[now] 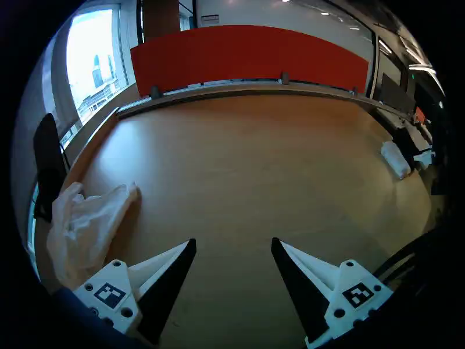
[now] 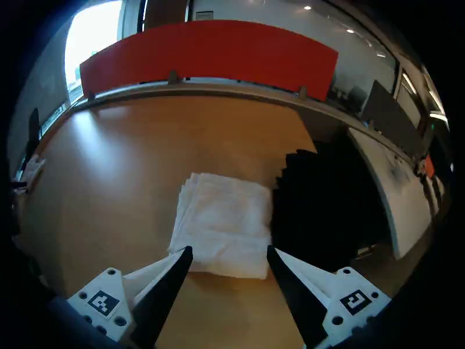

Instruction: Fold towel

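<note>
The towel (image 2: 224, 221) lies in the middle of the right gripper view. It is a white, nubbly cloth folded into a thick, soft-cornered rectangle, with its stacked layers showing as fine lines along its left side. It rests flat on a smooth, pale wooden table (image 2: 116, 174) with a slight sheen. The towel's right side sits close to the table's edge, and a black ribbed chair back (image 2: 325, 198) stands just past that edge. To the left of the towel the wood runs bare and wide to the frame's left edge. A long red panel (image 2: 209, 49) with a matte face curves along the table's far edge at the top.

The right gripper (image 2: 228, 250) comes in from the bottom of the frame, level and pointing at the towel's near edge. Its jaws are apart. The dark wedge-shaped tips bracket that near edge, and I cannot tell whether they touch it.

In the left gripper view, the left gripper (image 1: 232, 241) hangs over bare wood with its jaws spread and nothing between them. The tabletop ahead is open. A crumpled, translucent plastic bag (image 1: 87, 227) slumps at lower left, just beside the left finger. A small white bundle (image 1: 395, 160) sits at the table's right edge, too small to identify. A bright window (image 1: 93, 64) fills the upper left.
</note>
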`<action>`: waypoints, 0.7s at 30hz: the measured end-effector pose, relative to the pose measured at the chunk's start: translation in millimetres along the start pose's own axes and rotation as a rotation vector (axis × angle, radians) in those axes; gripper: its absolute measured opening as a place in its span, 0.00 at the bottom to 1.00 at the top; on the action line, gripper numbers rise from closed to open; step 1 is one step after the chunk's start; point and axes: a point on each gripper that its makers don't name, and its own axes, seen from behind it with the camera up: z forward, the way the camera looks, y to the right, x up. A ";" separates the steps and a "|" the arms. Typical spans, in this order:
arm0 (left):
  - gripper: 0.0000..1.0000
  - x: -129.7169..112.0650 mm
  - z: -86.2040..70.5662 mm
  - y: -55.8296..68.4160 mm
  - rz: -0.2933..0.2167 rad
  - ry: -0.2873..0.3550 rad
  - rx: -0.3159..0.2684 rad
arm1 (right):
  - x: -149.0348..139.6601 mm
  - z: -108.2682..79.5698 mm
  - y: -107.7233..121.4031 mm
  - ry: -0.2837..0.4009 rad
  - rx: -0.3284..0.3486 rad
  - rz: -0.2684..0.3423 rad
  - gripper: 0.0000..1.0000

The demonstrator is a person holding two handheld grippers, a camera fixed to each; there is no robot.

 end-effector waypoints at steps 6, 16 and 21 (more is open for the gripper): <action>0.96 6.3 2.5 0.2 -0.011 0.013 -0.001 | 15.1 -9.0 1.5 0.083 -0.065 0.062 0.99; 0.96 19.5 6.7 -6.1 -0.035 0.036 0.010 | 41.6 -24.6 4.7 0.230 -0.159 0.158 0.99; 0.96 23.5 9.1 -8.0 -0.042 0.041 0.012 | 52.7 -30.8 5.7 0.296 -0.189 0.182 0.99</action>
